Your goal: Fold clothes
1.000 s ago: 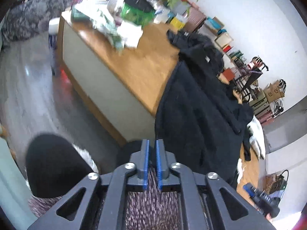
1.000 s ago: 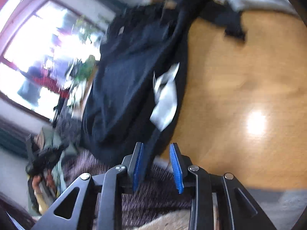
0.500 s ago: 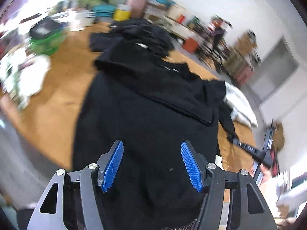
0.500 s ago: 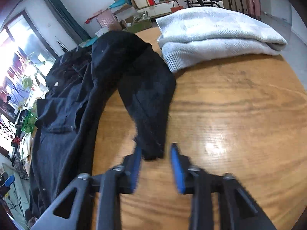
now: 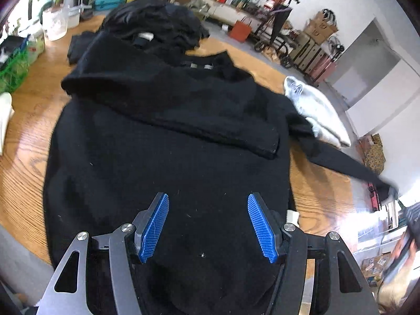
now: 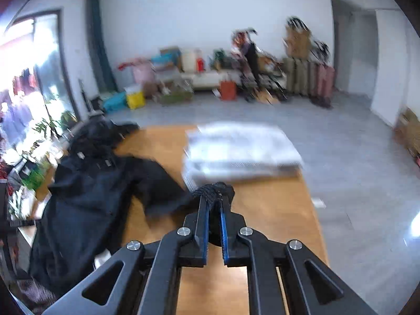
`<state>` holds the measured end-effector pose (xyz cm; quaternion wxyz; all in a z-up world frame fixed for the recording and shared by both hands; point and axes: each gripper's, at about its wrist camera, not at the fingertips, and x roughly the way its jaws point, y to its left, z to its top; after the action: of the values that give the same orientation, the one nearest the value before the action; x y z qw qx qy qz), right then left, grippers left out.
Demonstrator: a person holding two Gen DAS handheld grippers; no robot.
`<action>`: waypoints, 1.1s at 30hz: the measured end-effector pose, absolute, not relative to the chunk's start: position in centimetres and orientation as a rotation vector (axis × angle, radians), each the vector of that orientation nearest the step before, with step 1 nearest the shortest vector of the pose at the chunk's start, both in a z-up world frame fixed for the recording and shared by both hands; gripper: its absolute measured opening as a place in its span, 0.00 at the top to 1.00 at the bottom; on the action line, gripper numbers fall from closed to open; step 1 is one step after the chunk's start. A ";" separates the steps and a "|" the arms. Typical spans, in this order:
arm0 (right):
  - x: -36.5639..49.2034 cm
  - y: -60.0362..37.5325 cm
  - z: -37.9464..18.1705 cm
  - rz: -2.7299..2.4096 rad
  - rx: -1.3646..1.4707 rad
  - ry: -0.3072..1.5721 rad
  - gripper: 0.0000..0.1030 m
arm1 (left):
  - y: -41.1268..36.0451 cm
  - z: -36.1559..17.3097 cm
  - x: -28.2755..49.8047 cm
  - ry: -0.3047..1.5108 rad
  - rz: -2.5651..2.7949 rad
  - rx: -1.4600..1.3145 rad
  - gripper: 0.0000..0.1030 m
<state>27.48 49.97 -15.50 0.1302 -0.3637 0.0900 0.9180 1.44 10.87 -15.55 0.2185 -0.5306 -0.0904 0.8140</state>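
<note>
Since a moment ago the right tool has shut on the sleeve cuff and carried it up off the wood, while the left tool has swung in from beyond the table edge to hang over the garment with its jaws spread.

Largest first: the tabletop (image 5: 29,136) carries everything, its wood showing on both sides of the black sweater (image 5: 168,157), which lies spread flat across the middle with its hem toward the left camera. One sleeve is already laid diagonally across the chest, which suggests the fold has begun on that side. Beyond the collar sits a heap of other dark clothes (image 5: 157,18), probably waiting their turn. A folded grey sweater (image 5: 317,113) rests near the far right corner, touching the black one's other sleeve (image 5: 341,162); it looks like finished work set aside.

That other sleeve stretches out tight to the right, because the right tool (image 6: 214,202) pinches its cuff (image 6: 218,190) between nearly closed jaws and holds it lifted clear of the wood, likely so it can be swung over the body without dragging. The left tool (image 5: 207,225) stands wide and holds nothing, poised over the lower body, probably to pin or take the hem.
</note>
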 end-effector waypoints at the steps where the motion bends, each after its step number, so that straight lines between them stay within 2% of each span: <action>1: 28.3 50.5 -16.6 2.620 -1.098 0.298 0.91 | 11.5 -15.7 1.2 -0.242 2.235 -1.472 0.38; 6: 31.6 54.6 -21.4 2.424 -1.141 0.537 0.91 | 16.0 -14.7 0.6 -0.115 2.158 -1.405 0.38; 11: 33.0 57.4 -20.7 2.296 -1.019 0.596 0.94 | 19.9 -13.4 0.2 0.014 2.150 -1.345 0.38; 15: 34.5 59.7 -18.3 2.273 -0.895 0.621 0.94 | 20.2 -14.7 -0.4 0.024 2.166 -1.385 0.38; 17: 34.5 59.6 -18.3 2.313 -0.936 0.686 0.88 | 19.9 -15.8 -0.7 0.061 2.215 -1.414 0.38; 18: 34.5 59.4 -19.1 2.332 -0.963 0.791 0.85 | 19.7 -16.2 -0.9 0.076 2.238 -1.428 0.38; 19: 34.5 59.2 -20.1 2.346 -0.988 0.908 0.77 | 19.4 -16.6 -1.1 0.083 2.250 -1.440 0.38; 20: 34.5 59.0 -21.1 2.356 -1.011 1.027 0.73 | 19.0 -16.9 -1.3 0.082 2.261 -1.450 0.38; 22: 34.4 58.6 -23.1 2.340 -1.052 1.217 0.72 | 18.4 -17.0 -1.6 0.082 2.284 -1.453 0.38; 24: 34.1 58.6 -24.9 2.274 -1.087 1.251 0.72 | 17.7 -16.6 -2.0 0.118 2.342 -1.424 0.38; 28: 34.4 59.5 -26.8 2.108 -1.067 1.252 0.64 | 16.3 -16.1 -3.5 0.200 2.469 -1.383 0.38; 33: 33.9 60.2 -27.6 2.027 -1.071 1.248 0.59 | 14.8 -16.5 -5.9 0.166 2.507 -1.411 0.38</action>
<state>33.94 60.17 -27.62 0.2625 -0.3961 0.4612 0.7494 -5.89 14.75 -16.54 0.1294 -0.4856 0.0571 0.8627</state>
